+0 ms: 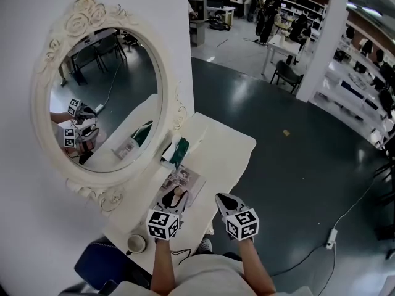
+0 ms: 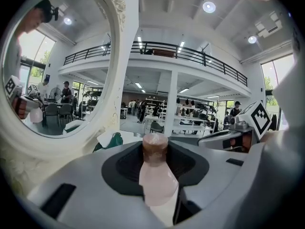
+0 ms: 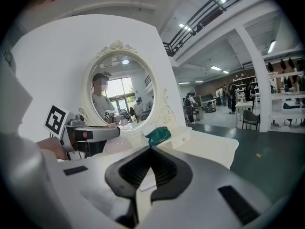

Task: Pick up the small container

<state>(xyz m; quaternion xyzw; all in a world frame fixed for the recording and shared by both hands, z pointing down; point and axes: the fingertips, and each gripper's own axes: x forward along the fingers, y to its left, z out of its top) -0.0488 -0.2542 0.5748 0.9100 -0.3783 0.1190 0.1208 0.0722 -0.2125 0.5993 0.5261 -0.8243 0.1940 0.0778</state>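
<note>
The small container (image 2: pixel 156 180) is a pale pink bottle with a brown cap. It stands upright between the jaws of my left gripper (image 2: pixel 155 147), which is shut on it. In the head view my left gripper (image 1: pixel 174 197) hovers over the near part of the white table (image 1: pixel 228 153), above a printed sheet (image 1: pixel 188 179). My right gripper (image 1: pixel 225 200) hangs beside it, to the right, off the table's edge. In the right gripper view my right gripper (image 3: pixel 150 149) is shut with nothing in it, and the pink container (image 3: pixel 116 144) shows in the left gripper (image 3: pixel 90 133).
An oval mirror in an ornate white frame (image 1: pixel 102 97) leans at the table's left side. A green item (image 1: pixel 180 152) and a white box lie in front of it. A round cup (image 1: pixel 136 243) sits at the near corner, above a blue chair (image 1: pixel 99 264). Dark floor lies to the right.
</note>
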